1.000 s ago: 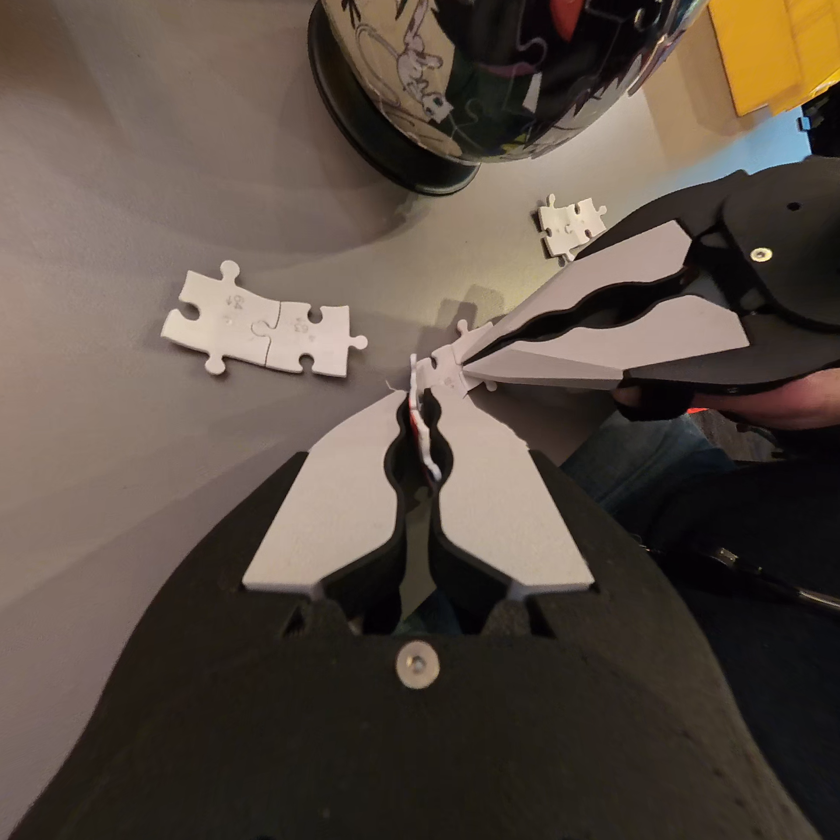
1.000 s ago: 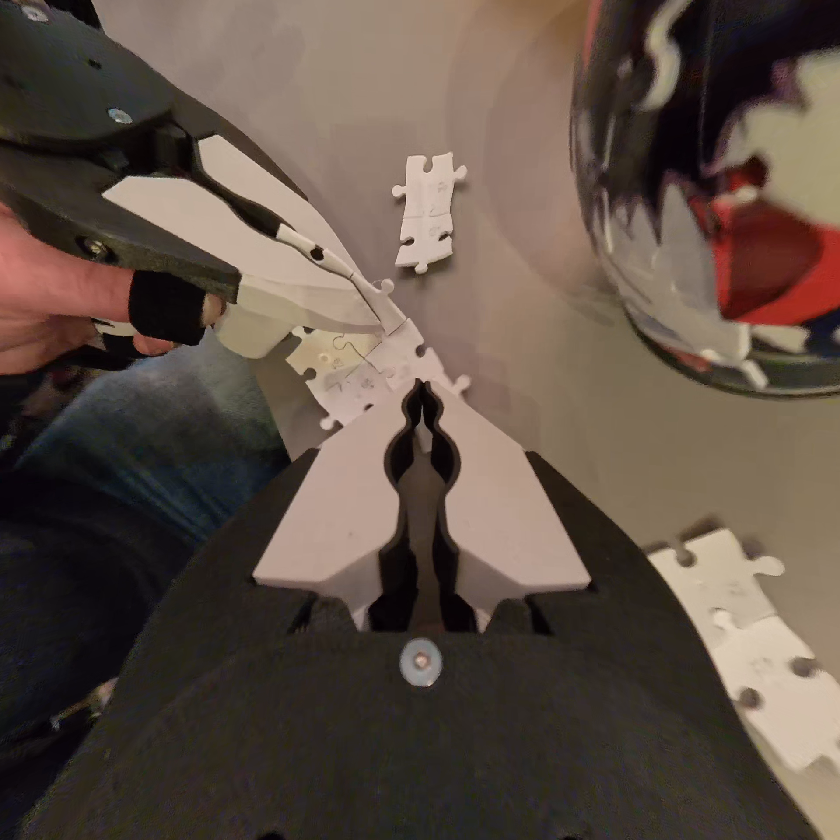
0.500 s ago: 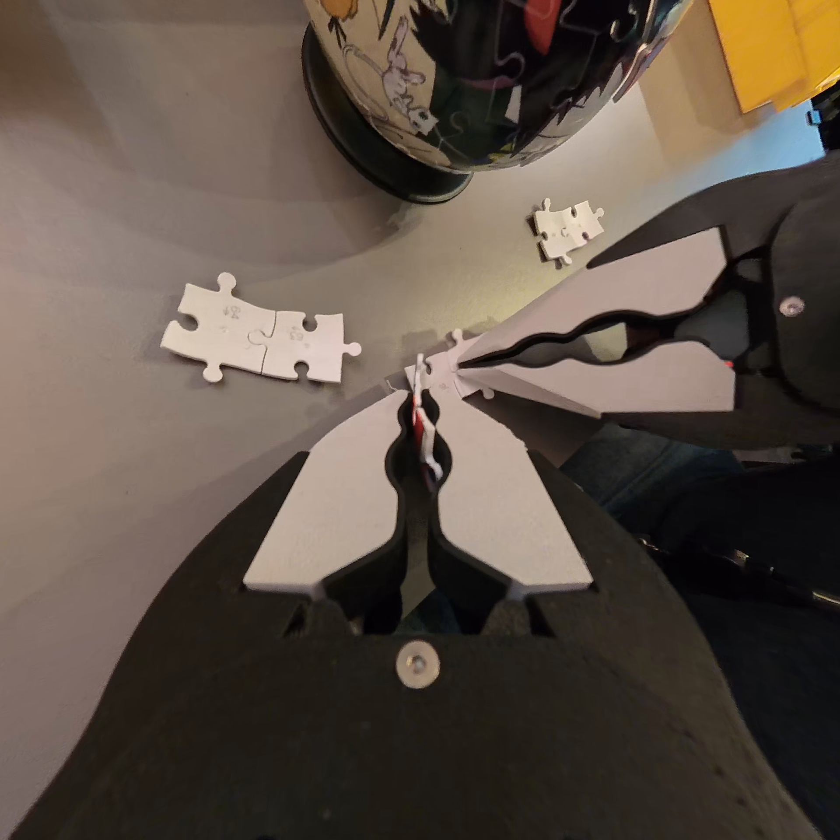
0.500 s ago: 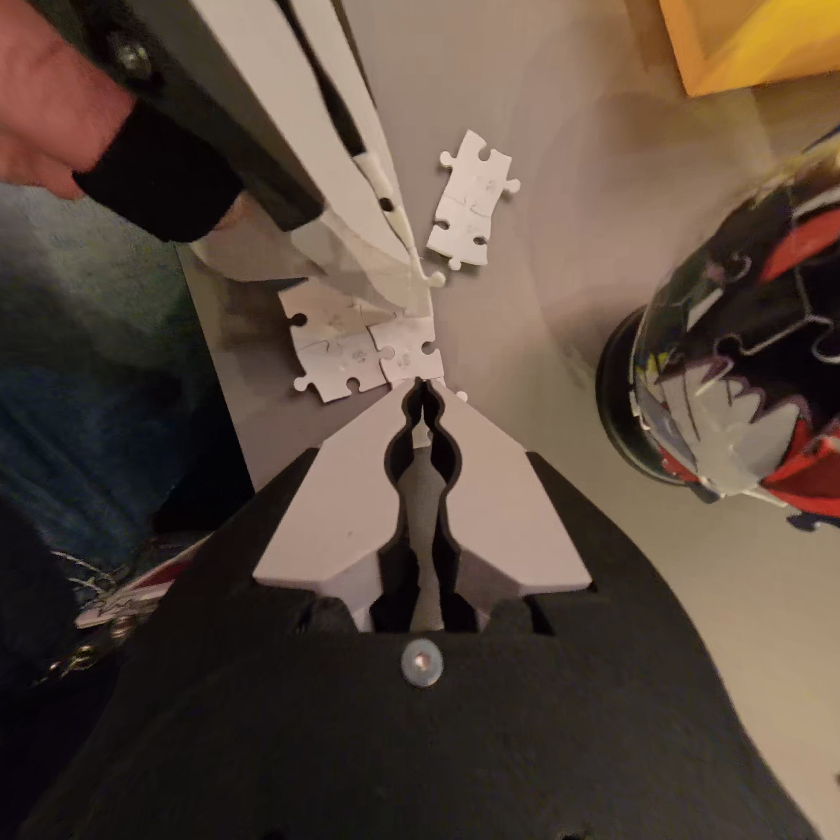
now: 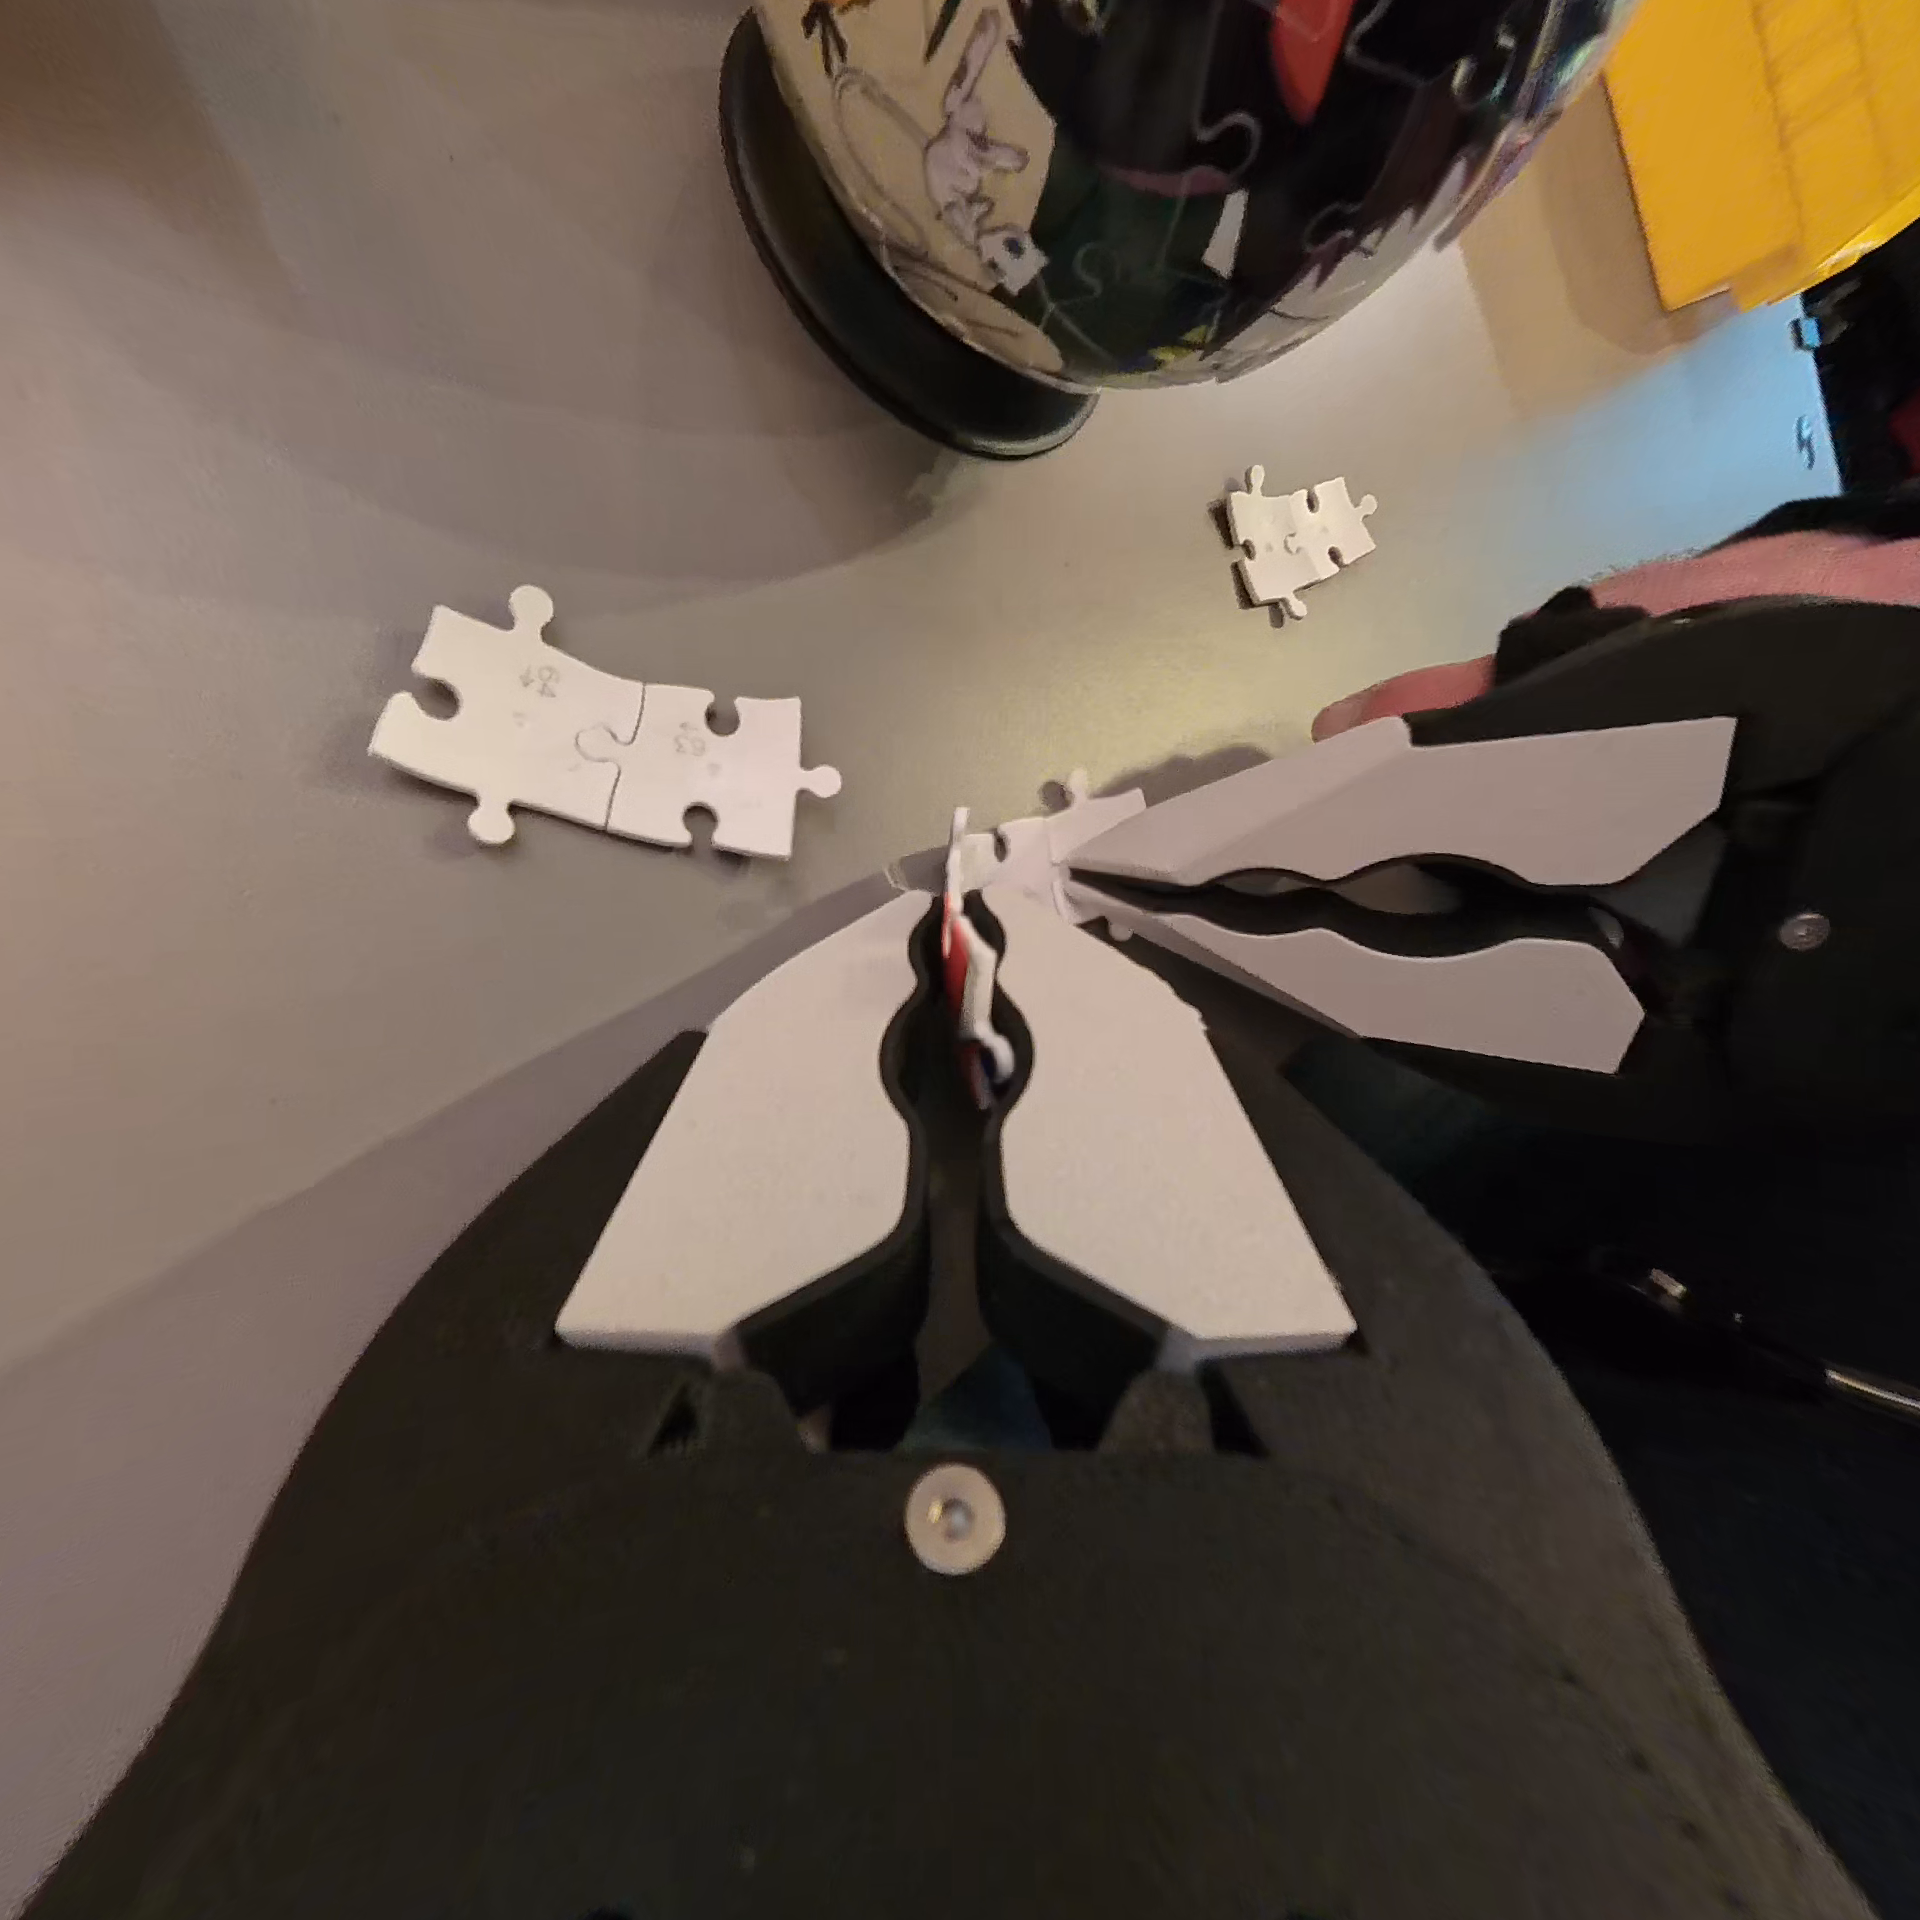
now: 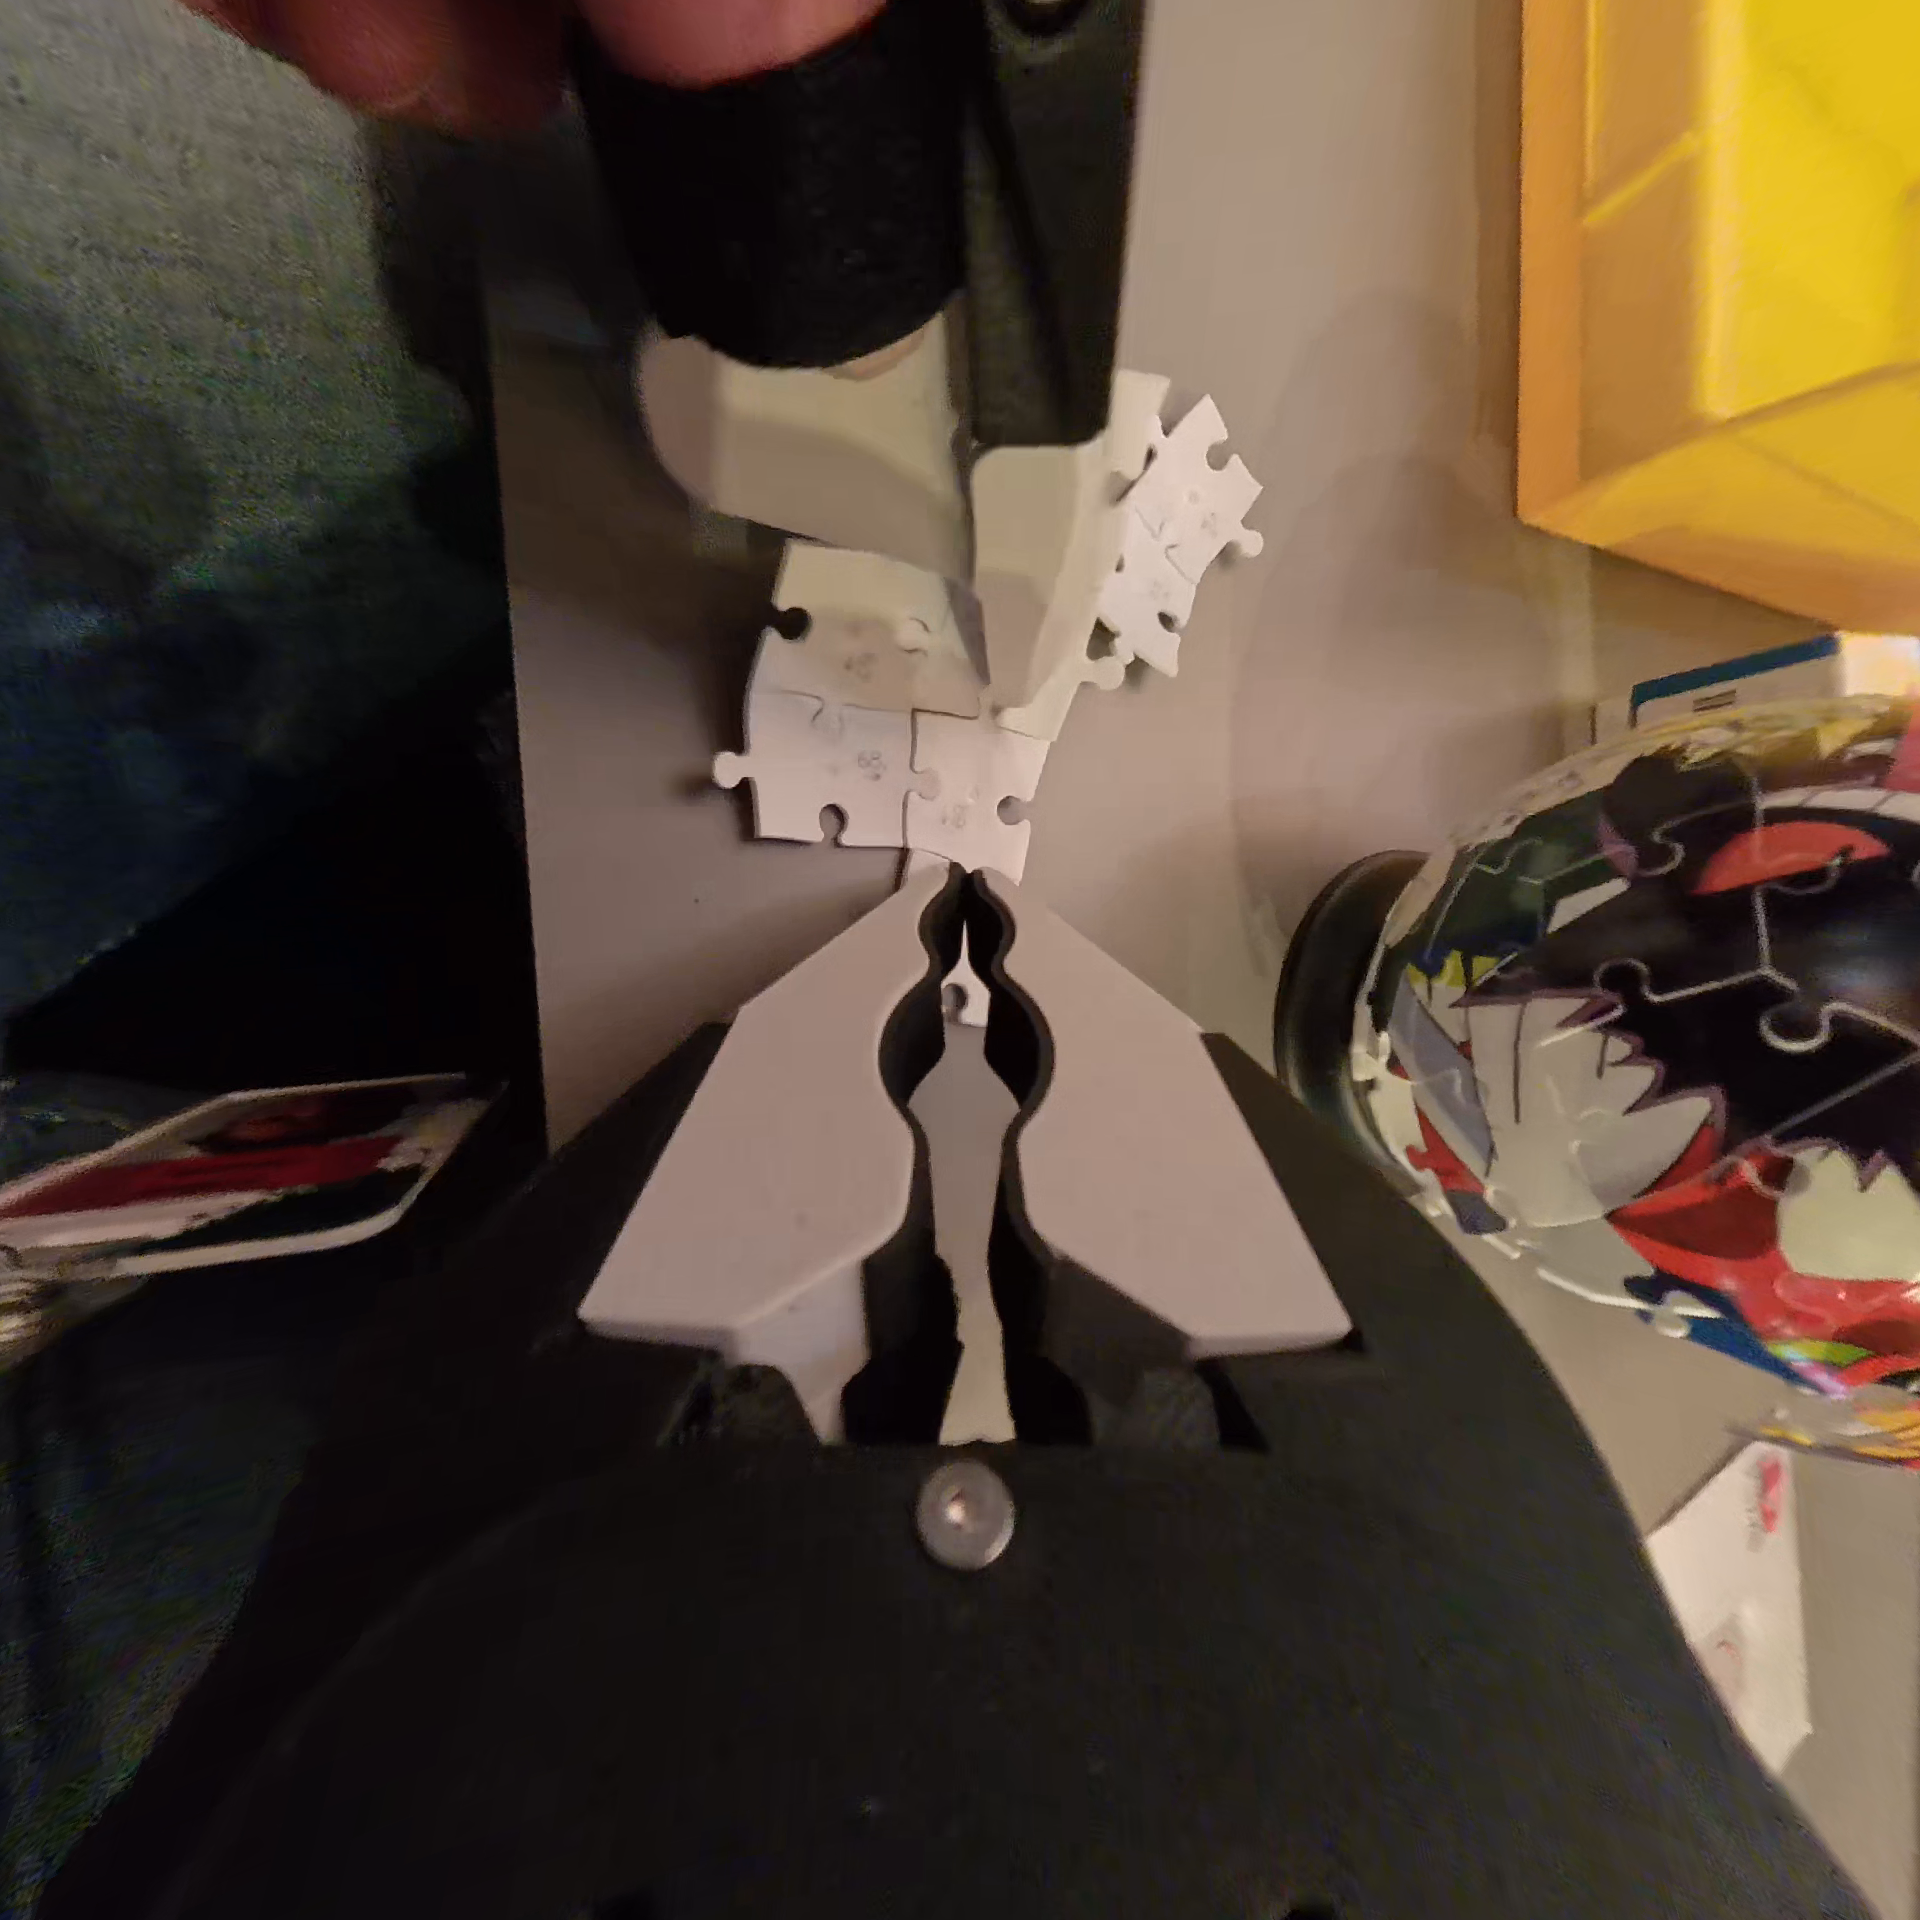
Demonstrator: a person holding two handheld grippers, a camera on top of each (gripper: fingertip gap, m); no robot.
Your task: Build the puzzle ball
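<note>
My left gripper (image 5: 956, 896) is shut on a puzzle piece (image 5: 964, 977) seen edge-on, red and white. My right gripper (image 6: 961, 883) is shut on the edge of a joined cluster of three white pieces (image 6: 862, 769), face down. It enters the left wrist view from the right (image 5: 1070, 883) and its cluster (image 5: 1023, 844) meets my piece at the fingertips. The left gripper (image 6: 987, 686) comes down from the top of the right wrist view onto the cluster. The puzzle ball (image 5: 1143, 156) stands on a black base behind; it also shows in the right wrist view (image 6: 1662, 1039).
A joined pair of white pieces (image 5: 597, 738) lies on the grey table to the left and a smaller pair (image 5: 1299, 535) to the right. A yellow bin (image 6: 1714, 260) stands at the back right. The table edge, a person's leg and a card (image 6: 208, 1174) are at the left.
The right gripper has swung round with its cluster, so the left gripper now comes in from straight ahead of it. The two held parts stay together at the tips. Both grippers stay shut.
</note>
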